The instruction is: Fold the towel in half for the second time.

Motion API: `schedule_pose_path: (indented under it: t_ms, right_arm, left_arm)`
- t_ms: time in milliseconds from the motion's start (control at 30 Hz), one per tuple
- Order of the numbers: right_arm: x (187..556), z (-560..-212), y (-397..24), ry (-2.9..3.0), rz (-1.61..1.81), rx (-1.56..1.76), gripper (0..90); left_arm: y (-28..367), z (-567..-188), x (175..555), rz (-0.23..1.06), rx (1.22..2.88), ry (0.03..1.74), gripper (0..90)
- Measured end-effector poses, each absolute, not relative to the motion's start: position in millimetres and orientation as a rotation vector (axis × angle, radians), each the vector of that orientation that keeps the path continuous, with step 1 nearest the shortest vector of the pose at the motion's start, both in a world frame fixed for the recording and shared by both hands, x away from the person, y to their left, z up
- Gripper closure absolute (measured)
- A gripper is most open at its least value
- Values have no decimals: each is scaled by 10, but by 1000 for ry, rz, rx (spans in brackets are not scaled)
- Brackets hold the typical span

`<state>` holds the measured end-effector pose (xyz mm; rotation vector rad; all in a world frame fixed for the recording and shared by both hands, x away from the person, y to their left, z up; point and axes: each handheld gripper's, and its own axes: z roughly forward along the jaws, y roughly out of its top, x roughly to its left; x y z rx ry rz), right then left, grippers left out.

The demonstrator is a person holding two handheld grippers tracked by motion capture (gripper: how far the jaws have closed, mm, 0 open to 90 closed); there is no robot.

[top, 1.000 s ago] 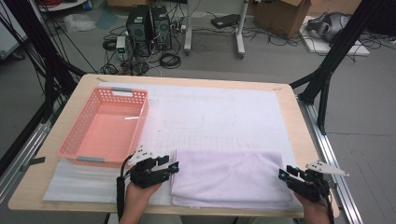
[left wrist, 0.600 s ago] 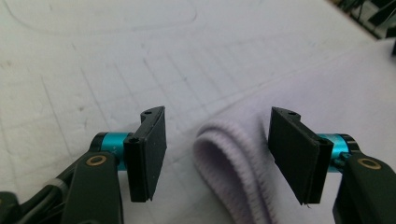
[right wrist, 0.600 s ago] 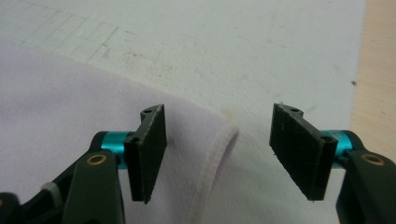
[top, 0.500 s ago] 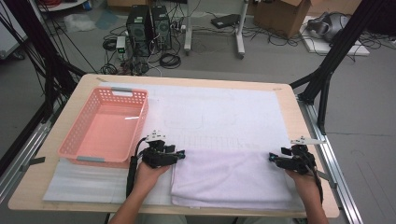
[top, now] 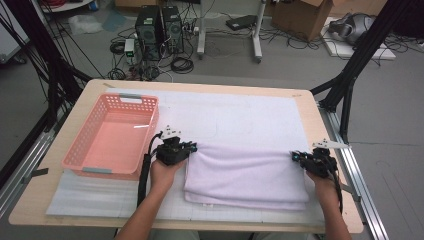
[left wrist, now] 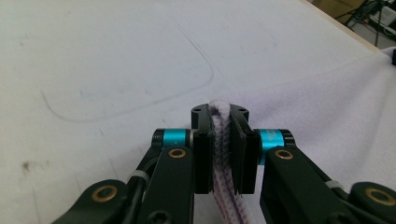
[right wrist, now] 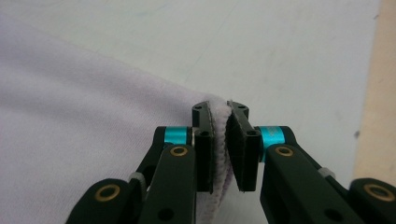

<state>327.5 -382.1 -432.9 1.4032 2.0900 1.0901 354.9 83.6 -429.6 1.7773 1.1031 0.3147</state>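
On the worktop [top: 300,107], I have the left gripper [top: 192,148] and right gripper [top: 295,156], jaws just closed, each pinching a far towel [top: 245,172] corner (presumably for an even fold).

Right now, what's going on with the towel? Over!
Left gripper and right gripper just closed, each pinching a far corner of the folded towel. Pink basket alongside, clear.

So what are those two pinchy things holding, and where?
Both hold the folded towel. The left gripper pinches its far left corner; the right gripper pinches its far right corner.
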Motion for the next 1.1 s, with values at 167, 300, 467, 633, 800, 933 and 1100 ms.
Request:
schedule_pose_path:
  t_ms: [167,300,467,633,800,933,1100]
  right_arm:
    - [3532,-4259,-3741,2041,1066,1405,812]
    - [3693,-4245,-3689,2024,1045,1413,811]
    - [3736,-4256,-3630,2017,1037,1462,639]
    - [3602,-4183,-3700,1995,1082,1490,549]
    - [3381,-4144,-3781,1993,1127,1495,521]
    - [3169,-4147,-3832,2000,1159,1482,520]
    - [2898,-4215,-3895,2022,1182,1473,522]
  left_arm:
    - [834,-4306,3783,350,1754,1148,809]
    - [854,-4409,3871,330,1707,1199,809]
    - [872,-4409,3835,292,1717,1185,563]
    - [875,-4339,3687,296,1729,1122,461]
    - [874,-4355,3571,242,1778,1080,366]
    - [912,-4314,3403,297,1740,1033,354]
    - [974,-4301,3249,268,1690,1008,324]
